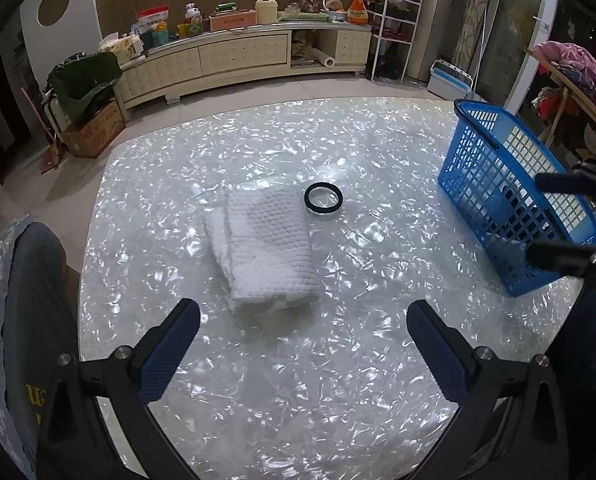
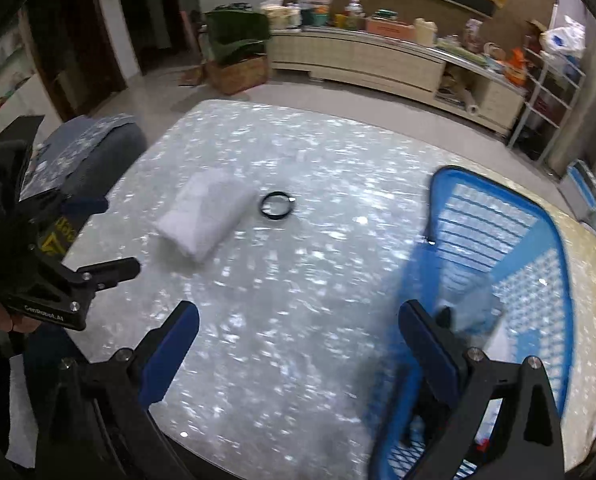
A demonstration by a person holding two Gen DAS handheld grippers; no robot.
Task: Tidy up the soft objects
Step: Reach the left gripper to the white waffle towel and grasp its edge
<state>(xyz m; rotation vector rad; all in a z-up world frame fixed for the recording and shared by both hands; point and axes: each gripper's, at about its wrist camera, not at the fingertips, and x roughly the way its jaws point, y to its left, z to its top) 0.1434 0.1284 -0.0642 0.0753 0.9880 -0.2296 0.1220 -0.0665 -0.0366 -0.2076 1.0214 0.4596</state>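
Right wrist view: blue basket [image 2: 497,240] holds blurred pale items; both tongs, left [image 1: 302,344] and right [image 2: 298,344], spread empty.

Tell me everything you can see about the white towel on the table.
The white towel is folded into a thick, roughly rectangular bundle with a knobbly, waffle-like weave, soft cloth by its look. Folded layers show along its left edge. It lies flat on the shiny pearly table, near the middle, with only the table touching it. A black ring lies close beside its far right corner, apart from it. No gripper touches it.
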